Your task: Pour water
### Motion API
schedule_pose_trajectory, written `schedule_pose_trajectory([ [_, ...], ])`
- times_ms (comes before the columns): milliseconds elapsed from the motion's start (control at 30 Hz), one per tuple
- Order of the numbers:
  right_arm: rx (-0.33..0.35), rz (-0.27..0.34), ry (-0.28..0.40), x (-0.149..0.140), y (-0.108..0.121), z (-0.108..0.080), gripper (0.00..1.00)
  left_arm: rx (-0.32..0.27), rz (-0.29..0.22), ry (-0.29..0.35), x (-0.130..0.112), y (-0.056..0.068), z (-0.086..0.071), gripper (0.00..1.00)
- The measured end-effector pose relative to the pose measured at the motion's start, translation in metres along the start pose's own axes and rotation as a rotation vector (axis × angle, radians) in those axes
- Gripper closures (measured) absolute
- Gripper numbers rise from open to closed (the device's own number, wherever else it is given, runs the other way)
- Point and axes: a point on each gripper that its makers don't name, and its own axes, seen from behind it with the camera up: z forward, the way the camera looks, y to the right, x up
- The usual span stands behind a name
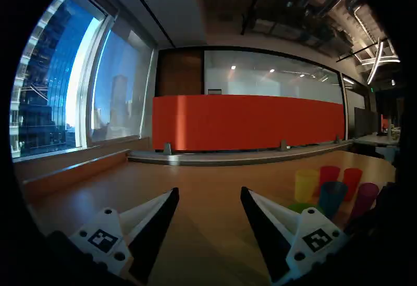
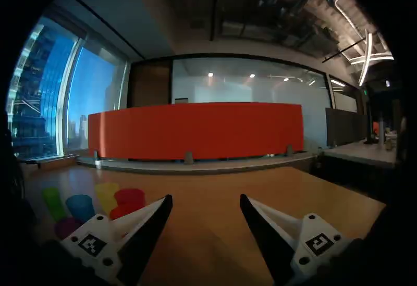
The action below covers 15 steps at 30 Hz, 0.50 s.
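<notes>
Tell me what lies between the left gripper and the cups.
Only bare wooden table, seen in the left gripper view: the open left gripper has the cups to its right.

Six translucent plastic cups [image 1: 333, 189] are counted on one wooden tabletop [image 1: 208, 202]: two red cups [image 1: 329, 173], one yellow cup [image 1: 306, 184], one blue cup [image 1: 332, 199], one purple cup [image 1: 366, 196] and one green cup [image 2: 52, 201]. One orange partition panel [image 1: 245, 122] is counted behind them.
</notes>
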Motion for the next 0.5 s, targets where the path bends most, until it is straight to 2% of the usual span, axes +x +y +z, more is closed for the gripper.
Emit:
schedule_pose_trajectory([
  [167, 0.01, -0.027, -0.001, -0.0018, -0.0063, -0.0013, 0.0, 0.0, 0.0, 0.0, 0.0, -0.0002, -0.0001, 0.13],
  [500, 0.003, -0.027, -0.001, -0.0008, -0.0051, -0.0036, 0.0, 0.0, 0.0, 0.0, 0.0002, 0.0002, -0.0001, 0.13],
])
